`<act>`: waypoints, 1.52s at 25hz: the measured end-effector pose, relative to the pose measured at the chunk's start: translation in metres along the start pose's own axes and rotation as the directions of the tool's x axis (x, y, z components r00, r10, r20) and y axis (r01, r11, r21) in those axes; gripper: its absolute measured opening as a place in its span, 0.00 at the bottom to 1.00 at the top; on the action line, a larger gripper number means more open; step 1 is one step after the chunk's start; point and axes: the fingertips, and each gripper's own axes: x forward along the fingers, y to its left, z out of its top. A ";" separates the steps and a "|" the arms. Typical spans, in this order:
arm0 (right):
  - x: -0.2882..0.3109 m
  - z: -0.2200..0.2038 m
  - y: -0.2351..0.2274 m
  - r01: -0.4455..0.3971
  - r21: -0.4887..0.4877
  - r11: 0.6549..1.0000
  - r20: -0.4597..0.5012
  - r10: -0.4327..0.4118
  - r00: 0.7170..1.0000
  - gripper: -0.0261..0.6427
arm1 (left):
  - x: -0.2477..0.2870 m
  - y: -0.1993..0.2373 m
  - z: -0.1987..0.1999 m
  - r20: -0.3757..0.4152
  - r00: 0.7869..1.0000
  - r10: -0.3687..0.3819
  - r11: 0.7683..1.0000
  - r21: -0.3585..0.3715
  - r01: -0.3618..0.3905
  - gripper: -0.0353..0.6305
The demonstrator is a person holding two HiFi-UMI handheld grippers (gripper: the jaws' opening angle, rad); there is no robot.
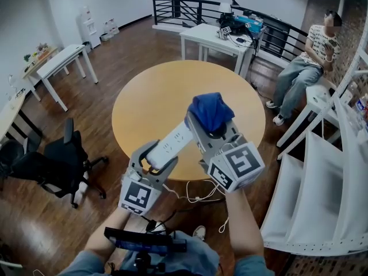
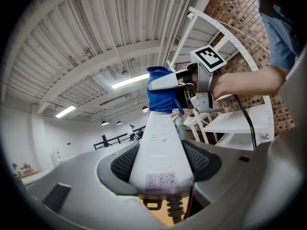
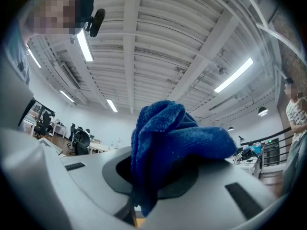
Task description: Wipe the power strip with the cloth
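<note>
A white power strip [image 1: 172, 144] is held up above the round wooden table [image 1: 149, 96], slanting toward the upper right. My left gripper [image 1: 150, 161] is shut on the power strip [image 2: 162, 152] at its cord end. My right gripper [image 1: 211, 126] is shut on a bunched blue cloth [image 1: 210, 111], which rests on the strip's far end. The left gripper view shows the cloth [image 2: 162, 94] covering the strip's tip, with the right gripper [image 2: 184, 87] behind it. The cloth [image 3: 168, 143] fills the right gripper view. The strip's white cable [image 1: 198, 197] hangs below.
A black office chair [image 1: 54, 160] stands at the left, white desks [image 1: 63, 62] behind it and another [image 1: 215, 39] beyond the table. A seated person [image 1: 310, 56] is at the upper right. White shelving [image 1: 322, 171] stands close on the right.
</note>
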 end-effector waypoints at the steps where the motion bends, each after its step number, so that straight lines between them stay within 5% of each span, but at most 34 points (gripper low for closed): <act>1: 0.000 -0.003 0.005 -0.008 0.004 1.000 -0.003 0.008 1.000 0.13 | 0.000 0.000 0.000 -0.005 1.000 0.002 1.000 -0.005 -0.002 0.48; 8: 0.004 -0.017 0.048 -0.088 0.042 0.995 -0.017 0.089 0.996 0.13 | 0.005 0.003 0.001 0.012 1.000 0.003 0.999 0.033 -0.003 0.48; 19: 0.009 -0.030 0.116 -0.219 0.090 0.972 -0.037 0.223 0.974 0.13 | 0.006 0.008 0.003 -0.023 0.999 0.027 0.999 -0.022 -0.027 0.48; 25: 0.009 -0.037 0.133 -0.261 0.123 0.957 -0.048 0.269 0.962 0.13 | 0.011 0.012 0.003 -0.004 1.000 0.024 0.999 0.023 -0.024 0.48; 30: 0.009 -0.035 0.135 -0.256 0.123 0.959 -0.023 0.261 0.965 0.13 | 0.009 0.016 -0.001 -0.012 1.000 0.029 0.999 -0.019 -0.029 0.48; 38: -0.014 -0.020 0.091 -0.152 0.080 0.985 0.076 0.146 0.986 0.13 | 0.000 0.038 -0.007 -0.013 0.999 0.038 0.969 -0.244 -0.040 0.48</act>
